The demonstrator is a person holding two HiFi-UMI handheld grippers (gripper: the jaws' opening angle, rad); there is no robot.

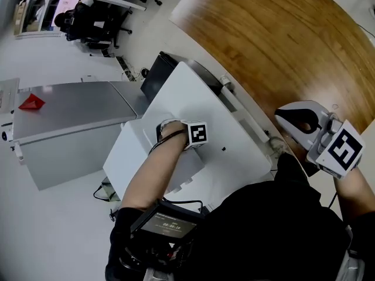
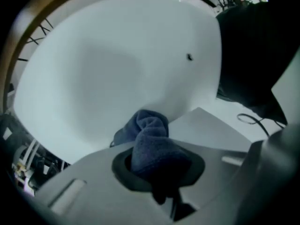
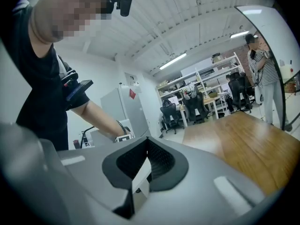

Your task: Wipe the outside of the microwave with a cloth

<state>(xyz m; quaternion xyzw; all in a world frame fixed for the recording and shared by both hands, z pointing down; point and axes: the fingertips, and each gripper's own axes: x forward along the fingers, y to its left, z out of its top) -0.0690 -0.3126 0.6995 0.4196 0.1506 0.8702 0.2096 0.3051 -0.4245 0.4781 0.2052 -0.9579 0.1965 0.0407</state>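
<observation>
My left gripper [image 2: 157, 172] has its jaws clamped on the dark blue cloth [image 2: 151, 142]. The cloth is bunched between them, and its loose fold bulges out past the tips and presses against the white top panel of the microwave [image 2: 103, 64]. My right gripper [image 3: 140, 170] is off to the side over the wooden table [image 3: 243, 144], well apart from the microwave, with its jaws drawn together on nothing.

Head cam above, L cam near: shared microwave [image 1: 181, 92]
</observation>
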